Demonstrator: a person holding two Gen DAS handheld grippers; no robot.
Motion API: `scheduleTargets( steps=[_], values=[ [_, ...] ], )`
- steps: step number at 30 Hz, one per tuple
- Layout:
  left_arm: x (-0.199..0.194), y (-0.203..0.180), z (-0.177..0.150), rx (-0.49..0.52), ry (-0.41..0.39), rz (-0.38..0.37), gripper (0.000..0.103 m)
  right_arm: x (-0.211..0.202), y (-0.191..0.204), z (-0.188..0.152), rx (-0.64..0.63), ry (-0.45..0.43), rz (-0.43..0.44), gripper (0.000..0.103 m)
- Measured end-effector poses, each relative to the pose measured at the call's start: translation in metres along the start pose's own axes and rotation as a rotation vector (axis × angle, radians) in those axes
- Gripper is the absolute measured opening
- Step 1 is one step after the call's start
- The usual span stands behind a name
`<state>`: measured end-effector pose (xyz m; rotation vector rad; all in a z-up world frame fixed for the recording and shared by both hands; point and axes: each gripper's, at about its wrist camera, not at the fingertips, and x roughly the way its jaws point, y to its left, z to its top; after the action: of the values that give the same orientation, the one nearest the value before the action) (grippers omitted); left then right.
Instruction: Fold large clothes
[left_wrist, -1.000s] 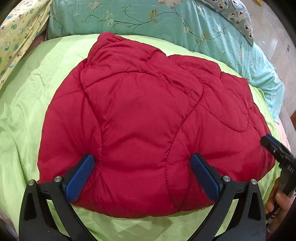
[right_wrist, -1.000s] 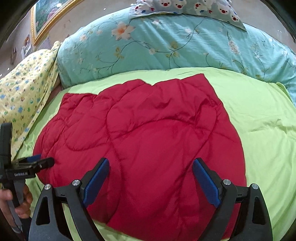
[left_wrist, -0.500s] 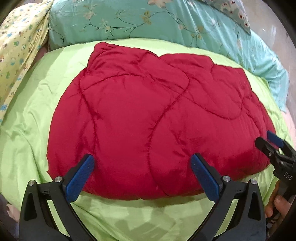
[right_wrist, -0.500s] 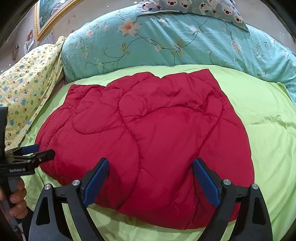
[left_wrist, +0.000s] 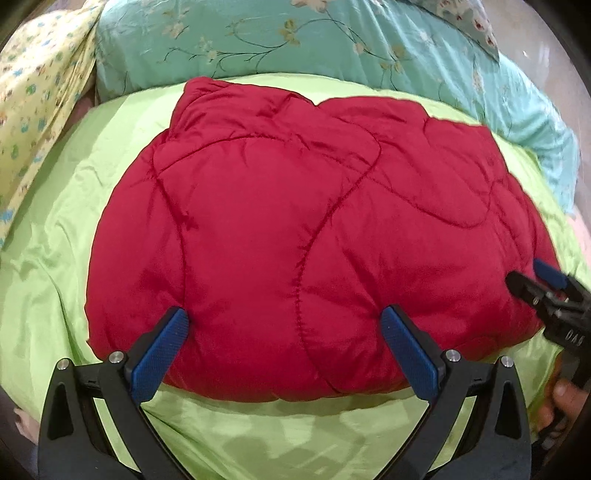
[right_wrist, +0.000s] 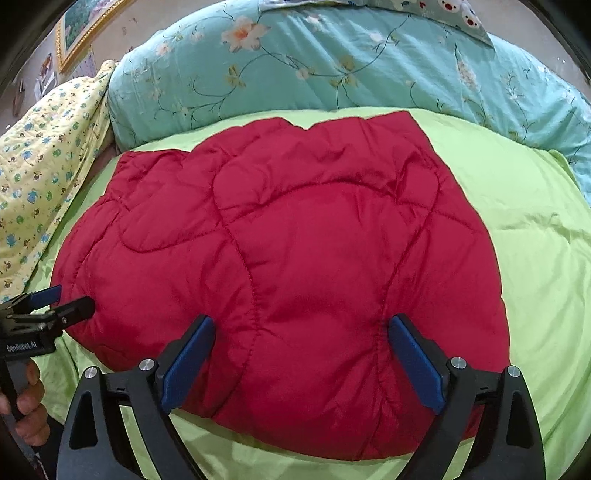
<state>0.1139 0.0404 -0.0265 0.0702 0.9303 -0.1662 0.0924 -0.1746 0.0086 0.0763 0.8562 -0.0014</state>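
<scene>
A red quilted padded garment (left_wrist: 306, 236) lies folded into a thick bundle on the lime green bed sheet (left_wrist: 55, 258); it also shows in the right wrist view (right_wrist: 295, 266). My left gripper (left_wrist: 284, 328) is open and empty, hovering above the bundle's near edge. My right gripper (right_wrist: 301, 332) is open and empty over the bundle's near right part. Each gripper shows in the other's view: the right one (left_wrist: 535, 284) at the bundle's right end, the left one (right_wrist: 62, 302) at its left end.
A teal floral quilt (right_wrist: 332, 62) lies rolled along the far side of the bed. A yellow patterned blanket (right_wrist: 40, 177) lies at the left. A framed picture (right_wrist: 81, 26) hangs on the wall at the far left. Green sheet (right_wrist: 546, 258) lies bare right of the bundle.
Both grippers have pulled back and up from the bundle, so more green sheet shows in front of it. The bundle has not moved.
</scene>
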Motion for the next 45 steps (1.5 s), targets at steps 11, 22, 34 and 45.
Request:
scheduleTargets(
  steps=[11, 22, 34, 45],
  values=[
    [0.002, 0.008, 0.014, -0.027, 0.011, -0.029, 0.103, 0.007, 0.002, -0.001, -0.003, 0.022, -0.017, 0.099],
    [0.016, 0.002, 0.01, 0.037, 0.024, 0.002, 0.103, -0.012, 0.0, 0.028, 0.051, 0.016, 0.075, 0.095],
    [0.018, -0.003, 0.006, 0.066, 0.017, 0.019, 0.103, 0.034, -0.006, 0.032, -0.016, 0.085, 0.014, 0.098],
    [0.018, -0.002, 0.006, 0.073, 0.013, 0.026, 0.103, 0.034, -0.003, 0.027, -0.043, 0.068, -0.011, 0.098]
  ],
)
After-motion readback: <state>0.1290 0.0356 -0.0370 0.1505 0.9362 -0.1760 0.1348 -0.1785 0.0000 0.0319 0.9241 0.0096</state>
